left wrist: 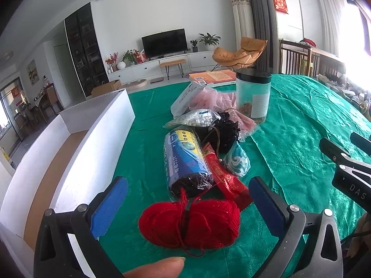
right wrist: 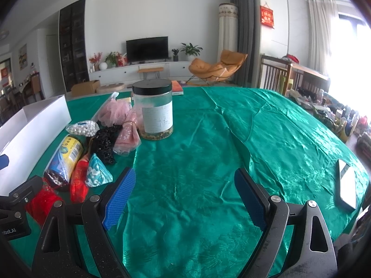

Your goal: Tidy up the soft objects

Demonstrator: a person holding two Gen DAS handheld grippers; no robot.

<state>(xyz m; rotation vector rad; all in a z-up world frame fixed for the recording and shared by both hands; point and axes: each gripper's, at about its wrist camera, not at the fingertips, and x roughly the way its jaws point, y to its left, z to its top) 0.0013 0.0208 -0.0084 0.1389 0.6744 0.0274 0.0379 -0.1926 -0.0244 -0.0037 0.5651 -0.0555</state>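
Red yarn (left wrist: 189, 223): on green cloth (left wrist: 289, 120), nearest of the clutter, just beside white box (left wrist: 92, 143).
Step in hand (judged): grasping yarn for the box.
Technique: close across the ball's middle, clear of loose strand and red packet (left wrist: 226, 179).
Left gripper (left wrist: 187, 206): wide open, straddling yarn, not touching.
Right gripper (right wrist: 183, 199): wide open, empty, over bare cloth.

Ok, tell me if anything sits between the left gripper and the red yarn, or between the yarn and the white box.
Nothing visible does. The left gripper is open with the red yarn lying between its fingers. Only bare green cloth separates the yarn from the white box on its left, and the box is open-topped.
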